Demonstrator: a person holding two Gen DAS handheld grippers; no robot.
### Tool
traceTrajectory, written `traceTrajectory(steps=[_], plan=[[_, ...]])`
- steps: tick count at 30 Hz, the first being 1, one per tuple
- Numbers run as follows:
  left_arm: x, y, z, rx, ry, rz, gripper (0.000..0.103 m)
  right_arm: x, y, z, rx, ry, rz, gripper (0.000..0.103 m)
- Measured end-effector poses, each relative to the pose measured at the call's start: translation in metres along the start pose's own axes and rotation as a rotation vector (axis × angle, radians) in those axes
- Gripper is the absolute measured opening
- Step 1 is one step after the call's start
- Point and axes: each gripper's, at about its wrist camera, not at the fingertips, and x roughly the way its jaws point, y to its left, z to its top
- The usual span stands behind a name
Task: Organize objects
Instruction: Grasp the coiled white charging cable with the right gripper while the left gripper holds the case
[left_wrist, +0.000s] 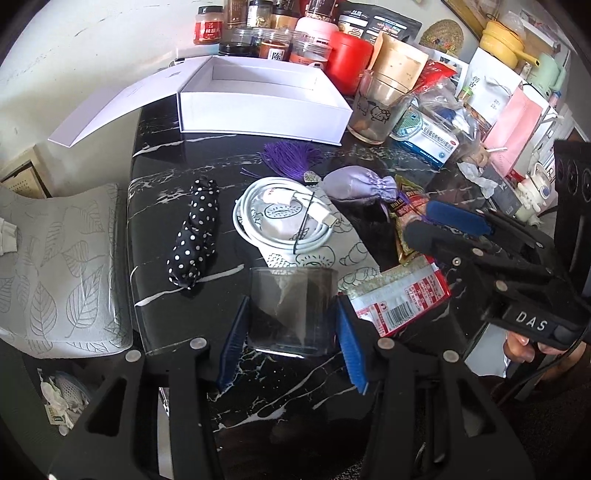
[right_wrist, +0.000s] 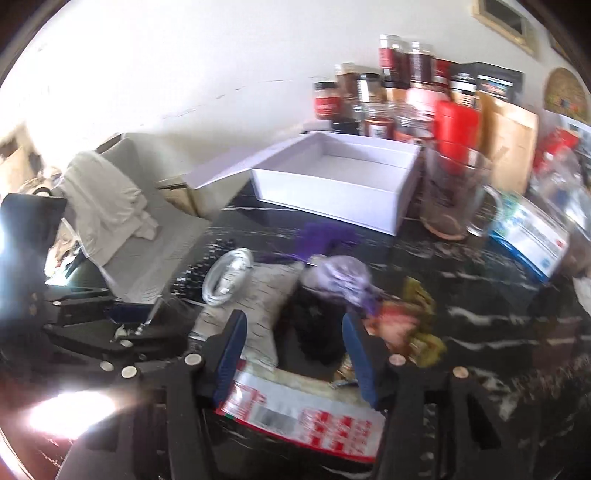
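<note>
Polka-dot cloth (left_wrist: 195, 236) lay ahead-left of left gripper (left_wrist: 291, 332). Coiled white cable (left_wrist: 284, 214) sat straight ahead; white box (left_wrist: 258, 103) beyond it, lid open. Left gripper's pads (left_wrist: 351, 343) flanked clear glass cup (left_wrist: 293, 310); contact unclear, so grip could not be told. Red-white packet (left_wrist: 402, 299) lay just right of it. Right gripper (right_wrist: 295, 354) stood wide open, holding nothing, above dark item. Risk: smooth glass could slip if squeezed unevenly; cup might snag packet.

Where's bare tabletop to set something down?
Bare: black marble between the white open box and the polka-dot fabric roll; also the box's interior. Crowded: right of the coiled white cable toward the glass mug.
</note>
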Motion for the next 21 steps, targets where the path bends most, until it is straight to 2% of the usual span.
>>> traceTrajectory(steps=[9, 13, 18, 21], plan=[[0.006, 0.023, -0.003, -0.039, 0.013, -0.026, 0.045, 0.034, 0.019, 0.024, -0.075, 0.029, 0.107, 0.055], [0.011, 0.034, -0.006, -0.067, 0.027, -0.001, 0.045, 0.055, 0.025, 0.031, -0.087, 0.063, 0.147, 0.055], [0.016, 0.043, -0.006, -0.080, 0.028, 0.006, 0.045, 0.072, 0.034, 0.034, -0.121, 0.081, 0.117, 0.054], [0.018, 0.043, -0.005, -0.073, 0.021, 0.011, 0.045, 0.075, 0.036, 0.032, -0.150, 0.083, 0.073, 0.030]])
